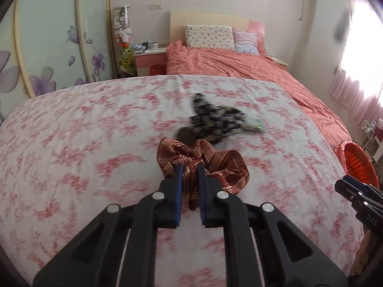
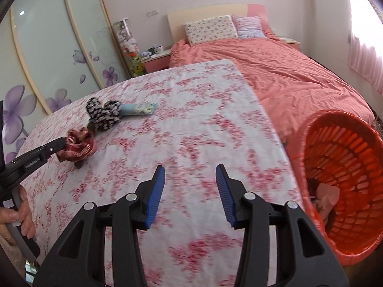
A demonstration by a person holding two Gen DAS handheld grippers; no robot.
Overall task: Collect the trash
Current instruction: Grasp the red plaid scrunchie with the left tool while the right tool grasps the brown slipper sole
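Note:
My left gripper [image 1: 190, 167] is shut on a red-brown woven scrunchie [image 1: 215, 165], held just above the floral cloth [image 1: 95, 131]; it also shows in the right wrist view [image 2: 76, 147], with the left gripper [image 2: 61, 144] at the left edge. Beyond it lie a black-and-white floral scrunchie [image 1: 215, 119] [image 2: 104, 113] and a light blue packet [image 1: 256, 124] [image 2: 138, 108]. My right gripper [image 2: 190, 174] is open and empty over the cloth, and shows at the left wrist view's right edge [image 1: 344, 186]. An orange basket [image 2: 344, 181] [image 1: 356, 162] with crumpled pink paper [image 2: 328, 198] inside stands at the right.
A bed with a coral duvet [image 2: 287, 71] and two pillows [image 2: 210, 30] lies behind the clothed surface. A nightstand [image 2: 155, 57] with mugs, a plush-toy display [image 2: 129, 40] and sliding flowered wardrobe doors [image 2: 47, 59] stand at the left. A curtained window [image 1: 359, 47] is at the right.

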